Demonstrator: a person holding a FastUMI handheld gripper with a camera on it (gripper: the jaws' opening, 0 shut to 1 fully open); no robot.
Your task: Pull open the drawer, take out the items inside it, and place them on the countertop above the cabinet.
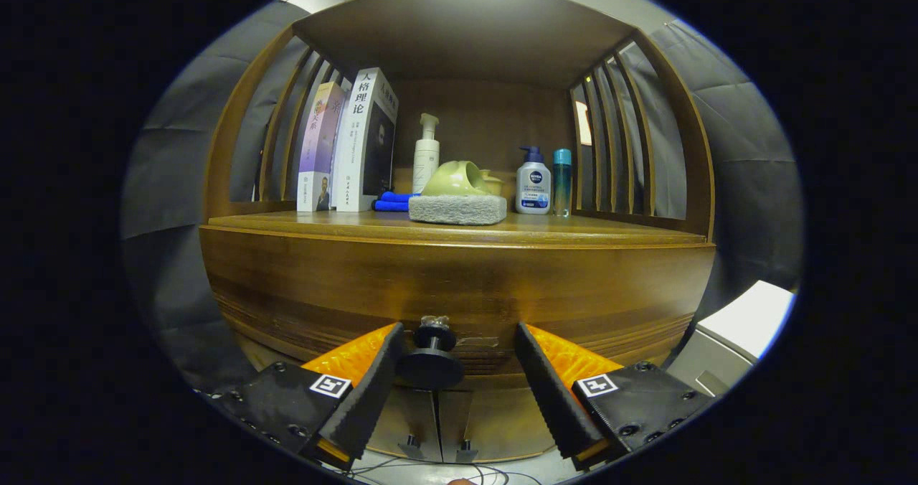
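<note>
The brown wooden drawer front spans the cabinet just ahead of my fingers, and it looks closed. Its dark round knob sticks out toward me, sitting between the fingers and close to the left one. My gripper is open; the left finger nearly touches the knob, while the right finger stands well clear of it. The countertop lies above the drawer. The inside of the drawer is hidden.
On the countertop stand books, a blue cloth, a white pump bottle, a green teapot on a grey sponge, a lotion bottle and a teal bottle. Slatted sides flank the shelf. A white box sits to the right. Two cabinet doors hang below.
</note>
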